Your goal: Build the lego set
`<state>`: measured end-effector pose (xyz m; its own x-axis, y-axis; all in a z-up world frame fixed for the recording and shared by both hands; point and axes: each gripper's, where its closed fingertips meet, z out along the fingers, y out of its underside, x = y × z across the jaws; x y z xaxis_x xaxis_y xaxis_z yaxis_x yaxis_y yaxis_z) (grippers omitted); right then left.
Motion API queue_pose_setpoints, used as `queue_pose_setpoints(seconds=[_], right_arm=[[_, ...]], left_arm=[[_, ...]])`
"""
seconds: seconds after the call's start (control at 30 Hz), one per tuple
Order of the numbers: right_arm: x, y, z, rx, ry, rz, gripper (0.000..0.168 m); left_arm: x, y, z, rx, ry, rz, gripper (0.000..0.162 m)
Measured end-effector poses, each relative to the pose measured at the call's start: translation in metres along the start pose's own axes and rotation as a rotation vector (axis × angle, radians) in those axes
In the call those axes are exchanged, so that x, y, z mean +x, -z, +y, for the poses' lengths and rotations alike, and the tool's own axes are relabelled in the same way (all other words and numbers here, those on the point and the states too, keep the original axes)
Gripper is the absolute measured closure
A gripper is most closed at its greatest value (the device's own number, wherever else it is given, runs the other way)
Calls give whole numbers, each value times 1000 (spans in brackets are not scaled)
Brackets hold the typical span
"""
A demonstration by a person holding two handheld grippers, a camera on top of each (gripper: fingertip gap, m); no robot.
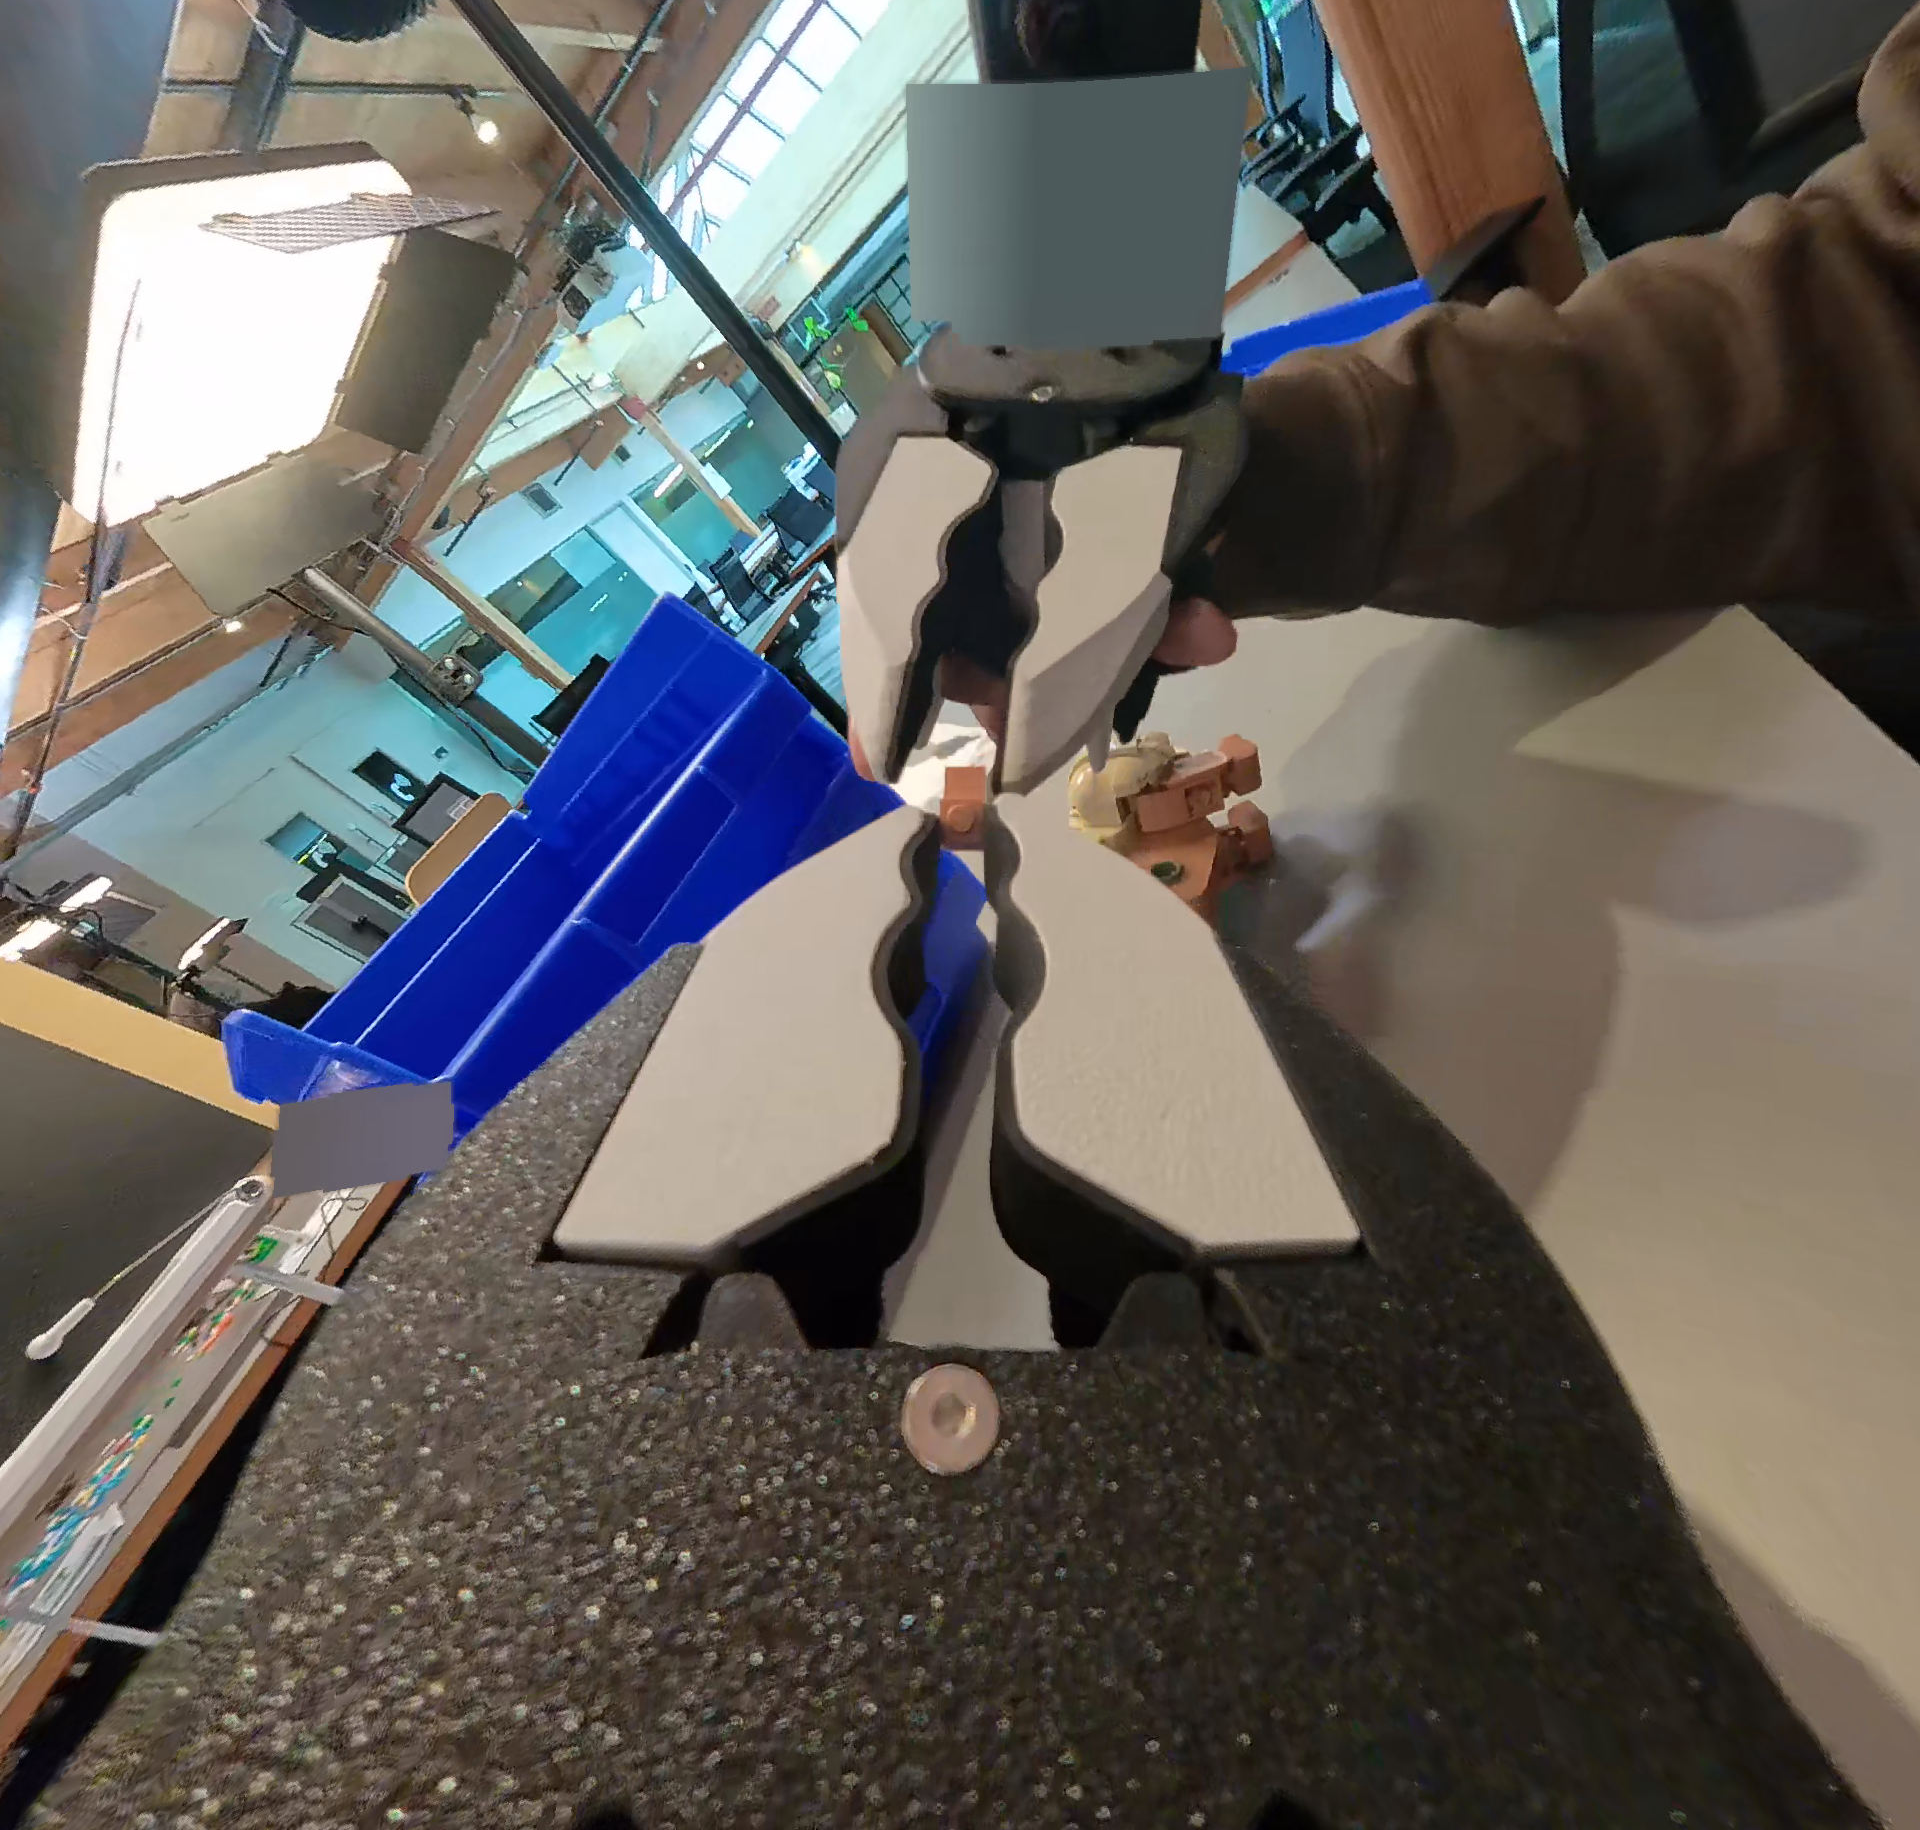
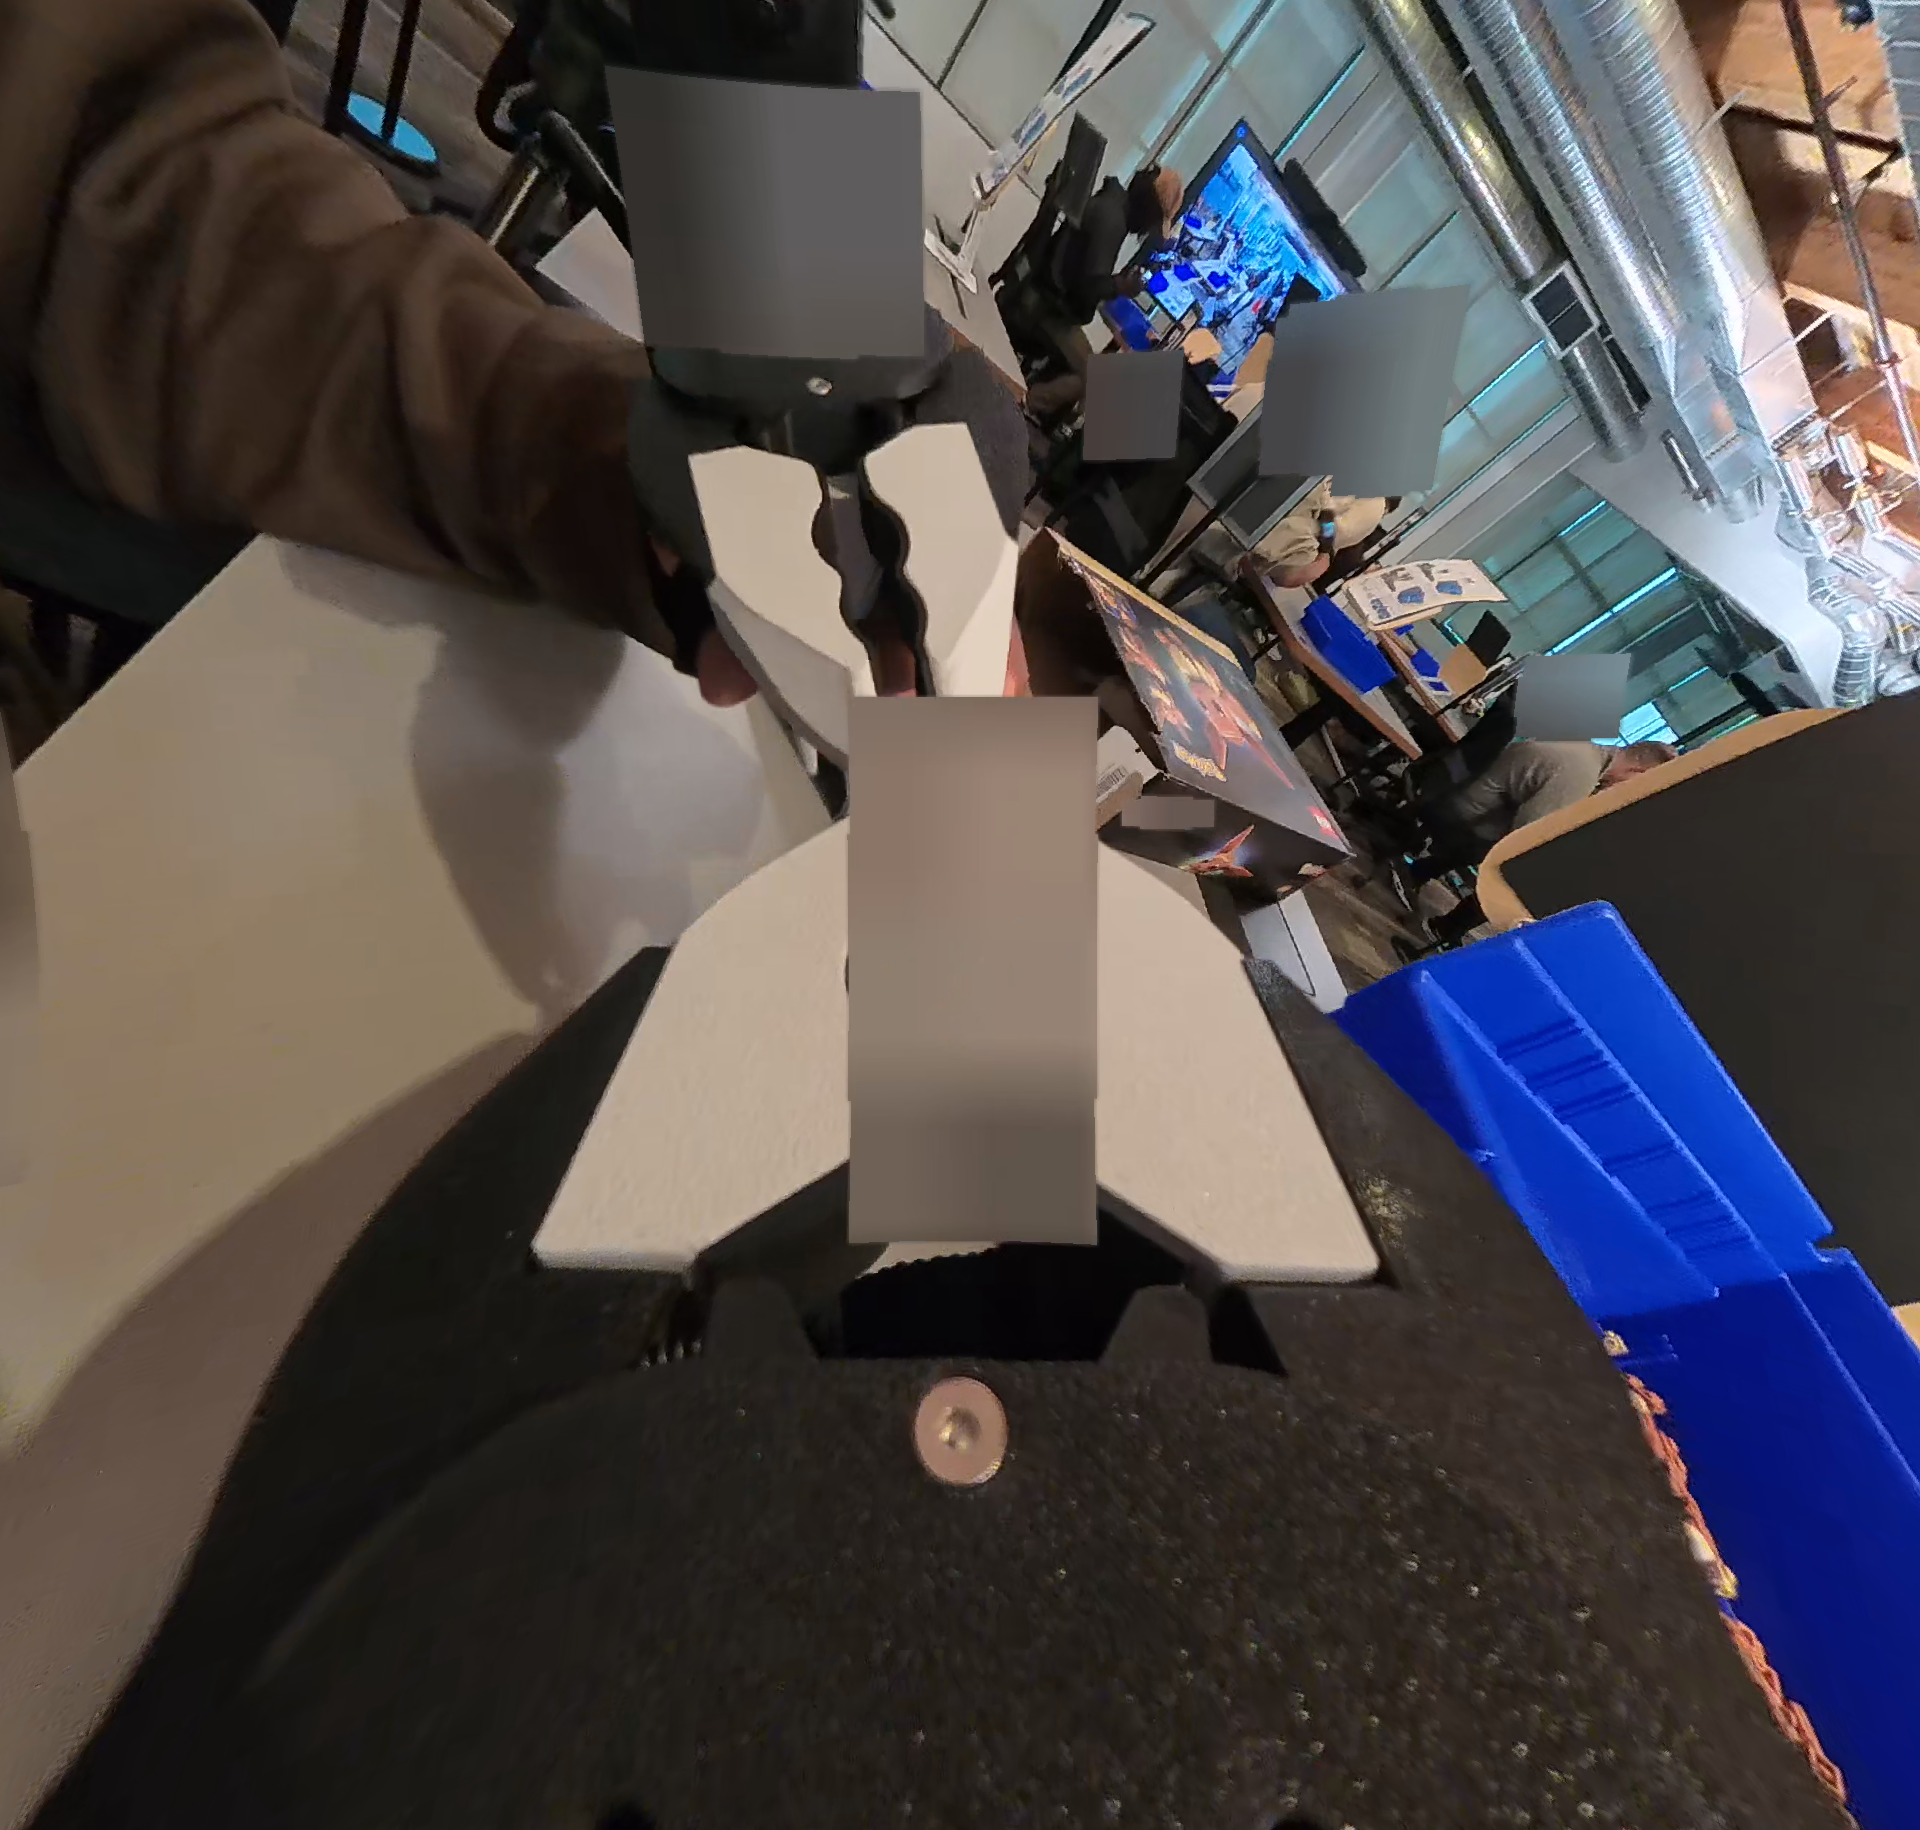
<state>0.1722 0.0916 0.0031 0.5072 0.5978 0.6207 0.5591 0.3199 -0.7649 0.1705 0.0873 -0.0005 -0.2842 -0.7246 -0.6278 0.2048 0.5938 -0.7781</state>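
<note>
In the left wrist view my left gripper (image 1: pixel 966 824) is shut on a small orange-brown brick (image 1: pixel 964 812) and holds it above the white table (image 1: pixel 1558 1053). Both pads press on the brick's sides. My right gripper (image 1: pixel 954 778) faces it from above. Its tips stand apart around the brick's upper end, with a gap on the left side, so it is open. A partly built tan and orange-brown model (image 1: pixel 1174 814) lies on the table just right of the brick. In the right wrist view a mosaic patch hides my own fingertips; only the finger (image 2: pixel 748 1001) bases show.
A blue bin (image 1: pixel 644 845) stands left of the grippers and also shows in the right wrist view (image 2: pixel 1662 1157). A picture-printed box (image 2: pixel 1195 700) stands at the table's far edge. A person's brown sleeve (image 1: pixel 1558 450) reaches in from the right.
</note>
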Motion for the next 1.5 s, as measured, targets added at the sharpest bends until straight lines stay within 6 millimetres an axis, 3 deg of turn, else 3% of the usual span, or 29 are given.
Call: queue_pose_setpoints(seconds=[0.33, 0.6, 1.17, 1.33, 1.5], right_arm=[[-1, -4, 1, -6, -22, -3, 160], [7, -3, -21, 200, -228, -11, 160], [0, -4, -37, 353, -333, -77, 161], [8, -4, -26, 251, -227, 11, 157], [25, -2, 4, -34, 147, 237, 152]], left_arm=[[-3, -1, 1, 5, -9, -30, 154], [-11, 5, -16, 170, 182, -25, 148], [-5, 7, -27, 316, 374, 72, 154], [-12, 2, -17, 179, 221, -51, 154], [-37, 3, 13, -189, -252, -357, 154]])
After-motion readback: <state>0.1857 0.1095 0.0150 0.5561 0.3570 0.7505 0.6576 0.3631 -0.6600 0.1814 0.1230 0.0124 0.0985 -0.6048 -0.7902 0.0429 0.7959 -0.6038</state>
